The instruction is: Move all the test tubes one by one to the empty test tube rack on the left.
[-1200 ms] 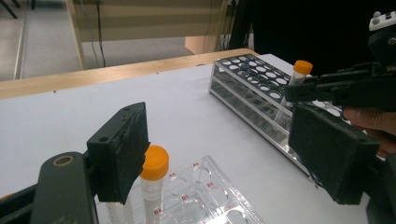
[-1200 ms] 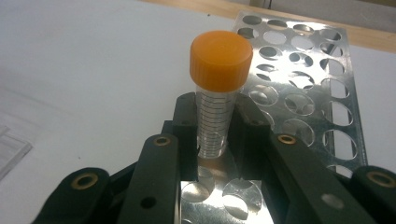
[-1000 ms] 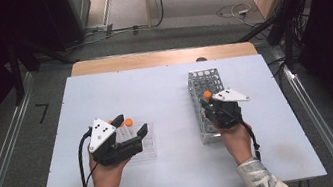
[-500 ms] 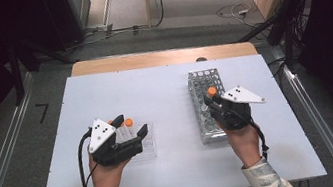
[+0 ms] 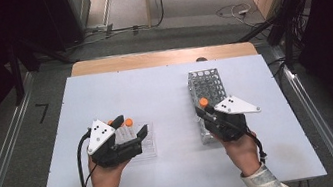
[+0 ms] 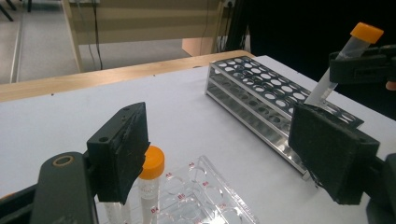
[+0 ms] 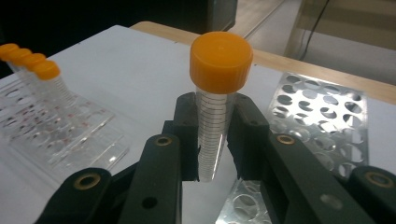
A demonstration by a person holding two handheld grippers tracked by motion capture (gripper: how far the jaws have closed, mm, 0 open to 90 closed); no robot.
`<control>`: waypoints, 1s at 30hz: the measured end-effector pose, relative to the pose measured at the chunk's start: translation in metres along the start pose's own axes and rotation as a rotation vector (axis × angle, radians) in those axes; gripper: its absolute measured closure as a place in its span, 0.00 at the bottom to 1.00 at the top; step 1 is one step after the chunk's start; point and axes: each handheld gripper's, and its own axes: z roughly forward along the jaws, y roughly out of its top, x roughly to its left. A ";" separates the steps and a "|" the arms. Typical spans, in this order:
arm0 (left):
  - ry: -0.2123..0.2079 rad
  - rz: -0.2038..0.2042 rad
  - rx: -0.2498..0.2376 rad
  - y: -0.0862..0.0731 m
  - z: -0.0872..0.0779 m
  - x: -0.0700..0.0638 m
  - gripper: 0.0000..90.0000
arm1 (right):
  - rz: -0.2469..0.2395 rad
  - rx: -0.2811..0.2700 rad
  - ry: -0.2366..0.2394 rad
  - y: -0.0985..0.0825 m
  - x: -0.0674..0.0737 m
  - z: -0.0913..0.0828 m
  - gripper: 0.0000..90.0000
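Fig.: tube transfer to rack, risk view. Landmark = metal rack (image 5: 209, 102), lying on the white tabletop (image 5: 164, 94).

Right tool (image 5: 206, 110) is clenched on an orange-capped tube (image 7: 215, 116), gripped at mid-body, cap up, tube slightly tilted, its tip just above the rack's near end. Left tool (image 5: 132, 129) is released, jaws wide apart w/ nothing pressed between them; it rests over the clear well plate (image 5: 145, 145), well to the left of the rack. Spare capped tubes (image 7: 32, 65) stand at that plate.

Likely step: seat the tube in a rack hole.

Risks (judged):
- Tilt vs. hole axis: tip may strike the perforated top sheet instead of entering, pushing the tube up through the pads or skidding the rack.
- Smooth plastic wall, narrow pad contact: tube could slip or pivot if pressed down hard.
- Early release above the rack: tube drops, bounces, rolls off.
- Rack isn't braced by the left tool, so a sideways nudge may shift it.
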 end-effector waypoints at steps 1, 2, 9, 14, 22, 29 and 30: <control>-0.002 0.002 0.001 0.000 0.000 0.000 0.22 | -0.004 0.003 0.010 -0.001 0.002 0.000 0.80; -0.006 0.003 0.002 0.000 -0.001 -0.001 0.22 | -0.005 0.010 0.019 -0.002 0.004 0.000 0.80; -0.036 0.009 -0.005 0.002 -0.003 -0.009 0.22 | -0.027 0.044 0.071 -0.012 0.018 0.002 0.80; -0.073 0.023 -0.006 0.003 -0.003 -0.018 0.23 | -0.045 0.058 0.106 -0.017 0.028 0.005 0.80; -0.145 0.059 0.006 0.000 0.001 -0.032 0.31 | -0.072 0.078 0.175 -0.023 0.050 0.011 0.80; -0.215 0.104 0.035 -0.006 0.008 -0.046 0.43 | -0.092 0.102 0.219 -0.028 0.064 0.018 0.80; -0.219 0.109 0.036 -0.006 0.009 -0.047 0.45 | -0.094 0.105 0.226 -0.028 0.065 0.019 0.80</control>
